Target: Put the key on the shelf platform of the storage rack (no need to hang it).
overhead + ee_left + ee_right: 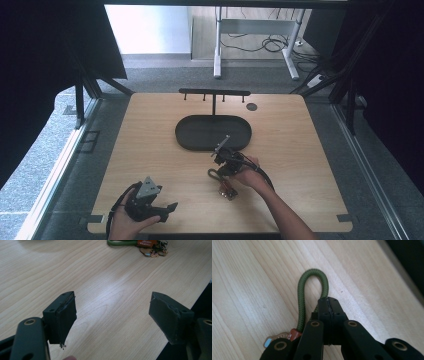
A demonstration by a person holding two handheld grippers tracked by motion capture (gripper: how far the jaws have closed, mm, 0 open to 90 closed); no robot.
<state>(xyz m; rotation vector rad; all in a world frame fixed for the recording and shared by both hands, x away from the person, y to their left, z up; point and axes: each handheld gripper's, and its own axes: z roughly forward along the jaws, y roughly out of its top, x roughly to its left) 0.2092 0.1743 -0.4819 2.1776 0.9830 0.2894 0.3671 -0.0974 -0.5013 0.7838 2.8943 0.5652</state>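
A green cord loop (312,287) with small trinkets (227,190) on its end lies on the wooden table (150,150), in front of the dark oval tray (192,140). The right gripper (329,301) pinches one side of the loop, jaws pressed together. The left gripper (112,315) rests near the table's front edge, jaws spread wide.

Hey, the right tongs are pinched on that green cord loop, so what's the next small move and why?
Probably lift the right tongs slightly: they look shut on one strand of the green cord loop, which lies flat on the table, with the hook rack standing beyond the dark tray.
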